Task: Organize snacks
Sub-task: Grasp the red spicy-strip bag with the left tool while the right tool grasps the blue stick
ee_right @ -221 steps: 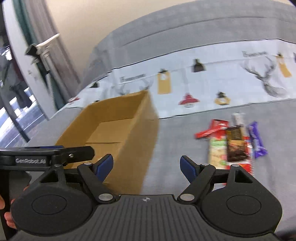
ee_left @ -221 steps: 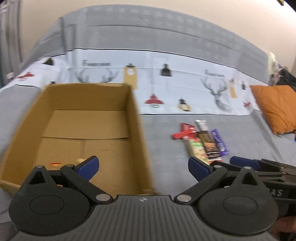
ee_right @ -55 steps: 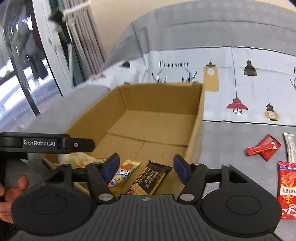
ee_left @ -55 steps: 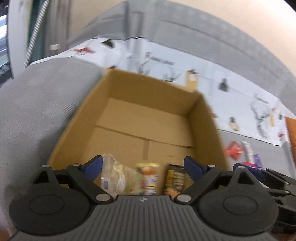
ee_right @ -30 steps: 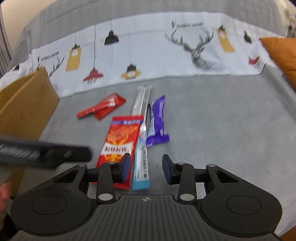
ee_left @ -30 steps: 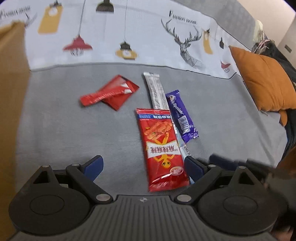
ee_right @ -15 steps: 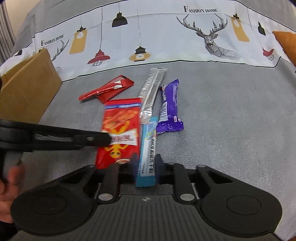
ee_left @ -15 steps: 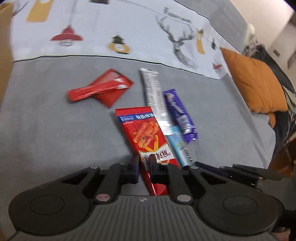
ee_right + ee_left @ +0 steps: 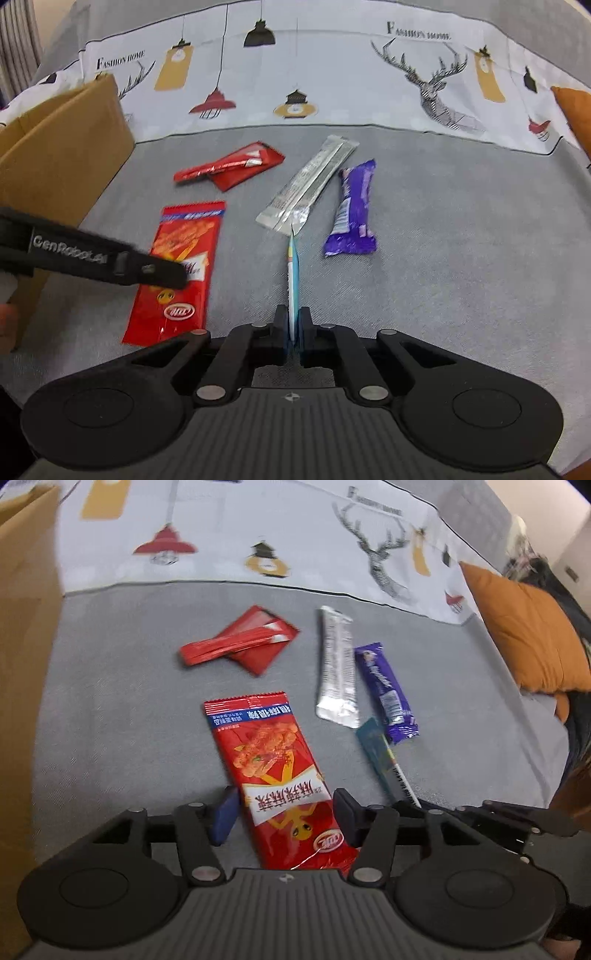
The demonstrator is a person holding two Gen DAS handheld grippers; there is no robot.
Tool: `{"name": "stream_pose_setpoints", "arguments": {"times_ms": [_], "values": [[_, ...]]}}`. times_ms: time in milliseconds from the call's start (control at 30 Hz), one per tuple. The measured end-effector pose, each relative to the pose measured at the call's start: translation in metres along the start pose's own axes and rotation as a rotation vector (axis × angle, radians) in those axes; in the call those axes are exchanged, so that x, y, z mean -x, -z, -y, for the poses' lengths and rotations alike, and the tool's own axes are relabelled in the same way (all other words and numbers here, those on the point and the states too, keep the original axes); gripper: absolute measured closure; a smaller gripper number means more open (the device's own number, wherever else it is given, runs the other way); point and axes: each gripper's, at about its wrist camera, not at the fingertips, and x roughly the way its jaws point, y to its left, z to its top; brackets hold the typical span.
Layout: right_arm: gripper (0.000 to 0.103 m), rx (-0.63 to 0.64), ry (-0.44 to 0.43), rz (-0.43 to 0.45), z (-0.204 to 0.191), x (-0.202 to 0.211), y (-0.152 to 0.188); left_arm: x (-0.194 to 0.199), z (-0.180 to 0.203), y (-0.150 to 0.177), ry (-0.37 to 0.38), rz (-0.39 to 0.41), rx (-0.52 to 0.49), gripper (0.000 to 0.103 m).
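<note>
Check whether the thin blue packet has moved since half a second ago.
Yes. The thin blue packet lay flat beside the big red packet; now it stands on edge, clamped in the right gripper, its tip just below the silver packet.

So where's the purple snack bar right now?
The purple snack bar lies on the grey cover, right of the silver packet in the right wrist view.

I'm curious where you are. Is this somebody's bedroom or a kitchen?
Probably a bedroom or living room, not a kitchen. The snacks lie on a soft grey cover with a deer-and-lamp printed sheet behind, and an orange cushion sits at the side.
</note>
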Motion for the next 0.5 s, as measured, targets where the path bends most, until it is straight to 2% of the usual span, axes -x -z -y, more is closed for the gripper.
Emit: {"name": "stream_pose_setpoints", "arguments": {"times_ms": [33,67,133,200,300,500], "values": [[0.097,-0.017,-0.005,0.004,0.002,-0.001,0.0,-0.002,0.005,0.0,-0.007,0.011,-0.023,0.051],[0.097,-0.035,-0.011,0.006,0.004,-0.001,-0.001,-0.003,0.007,0.001,-0.014,0.017,-0.039,0.075],[0.097,-0.077,-0.028,0.003,0.008,-0.002,-0.002,-0.003,0.004,0.0,0.027,0.014,-0.01,0.091],[0.098,-0.133,-0.069,0.001,0.012,-0.002,-0.004,0.0,0.003,0.0,0.038,0.008,0.022,0.094],[0.098,-0.191,-0.124,-0.004,0.012,-0.003,-0.006,0.009,0.007,0.001,0.028,0.016,0.012,0.096],[0.098,-0.183,-0.13,0.061,0.002,0.016,-0.015,0.044,0.009,-0.005,0.054,0.073,0.046,0.099]]}}
